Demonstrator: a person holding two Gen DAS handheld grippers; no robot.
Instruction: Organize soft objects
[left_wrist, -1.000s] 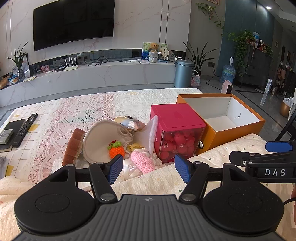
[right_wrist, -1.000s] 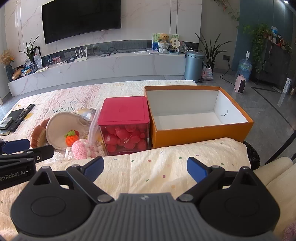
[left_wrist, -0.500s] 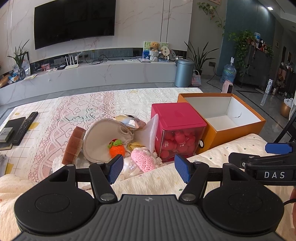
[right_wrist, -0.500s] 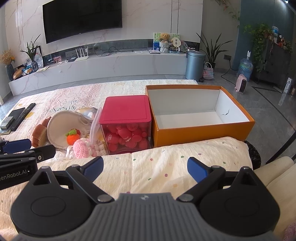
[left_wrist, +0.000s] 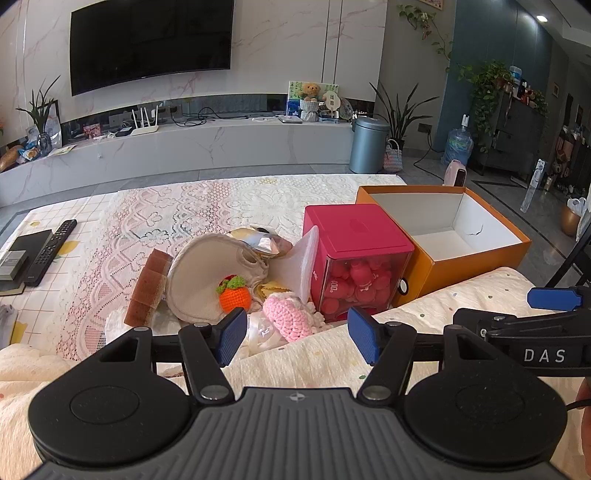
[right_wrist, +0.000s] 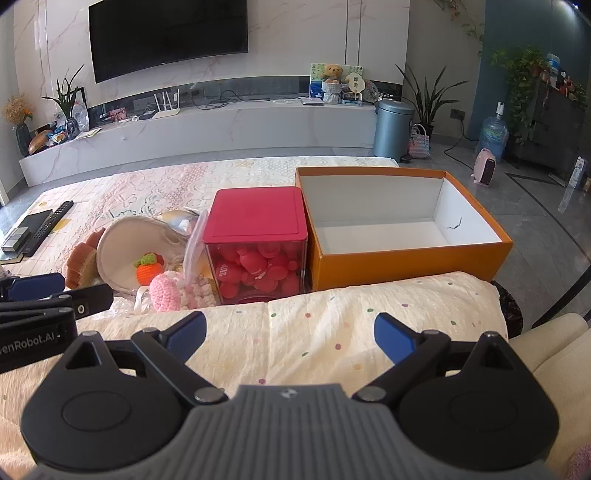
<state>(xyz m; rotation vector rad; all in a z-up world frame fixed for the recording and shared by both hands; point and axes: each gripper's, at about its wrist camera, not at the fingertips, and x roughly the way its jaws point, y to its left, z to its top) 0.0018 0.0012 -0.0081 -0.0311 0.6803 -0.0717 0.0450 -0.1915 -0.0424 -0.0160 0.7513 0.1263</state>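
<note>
A pile of soft things lies on the lace-covered table: a pink crocheted piece (left_wrist: 286, 319) (right_wrist: 165, 292), an orange crocheted fruit (left_wrist: 232, 293) (right_wrist: 149, 270), a beige fabric cup (left_wrist: 207, 275) (right_wrist: 127, 253) and a brown sponge cake (left_wrist: 147, 286). An empty orange box (left_wrist: 463, 264) (right_wrist: 402, 260) stands at the right. My left gripper (left_wrist: 295, 336) is open, just short of the pink piece. My right gripper (right_wrist: 290, 336) is open and empty over the dotted quilt (right_wrist: 332, 317).
A red-lidded clear cube (left_wrist: 356, 258) (right_wrist: 256, 240) full of red balls stands between the pile and the box. A clear plastic bag (left_wrist: 301, 264) leans on it. A remote (left_wrist: 50, 251) and a dark book lie far left.
Both grippers have crept slightly forward toward the table. Both stay open and empty; the objects have not moved.
</note>
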